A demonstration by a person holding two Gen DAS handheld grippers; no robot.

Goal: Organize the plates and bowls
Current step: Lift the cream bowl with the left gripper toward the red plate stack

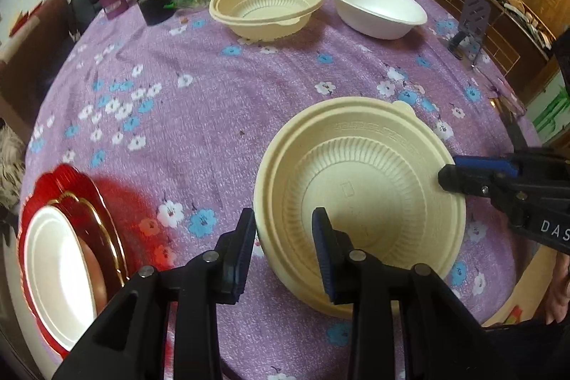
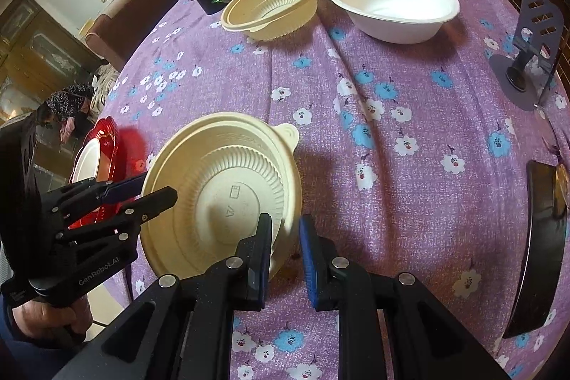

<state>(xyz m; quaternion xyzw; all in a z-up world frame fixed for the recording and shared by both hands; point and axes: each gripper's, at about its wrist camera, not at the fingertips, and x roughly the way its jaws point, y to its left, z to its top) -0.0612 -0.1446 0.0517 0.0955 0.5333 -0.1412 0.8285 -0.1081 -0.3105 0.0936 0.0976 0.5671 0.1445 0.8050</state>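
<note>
At the left table edge we saw a white plate (image 1: 57,266) resting in a red plate (image 1: 42,191). Our left tongs (image 1: 283,230) straddled the near cream bowl's (image 1: 359,202) rim, pads apart; right tongs (image 2: 285,230) pinched its opposite rim. Beyond stood another cream bowl (image 1: 265,8) and a white bowl (image 1: 376,6), both empty.

A cream ribbed bowl (image 1: 359,198) sits tilted near the table's front edge; a 2nd cream bowl (image 1: 267,8) and a white bowl (image 1: 376,6) stand upright, side by side, far back; a white plate (image 1: 58,273) lies on a red scalloped plate (image 1: 64,182) at left
</note>
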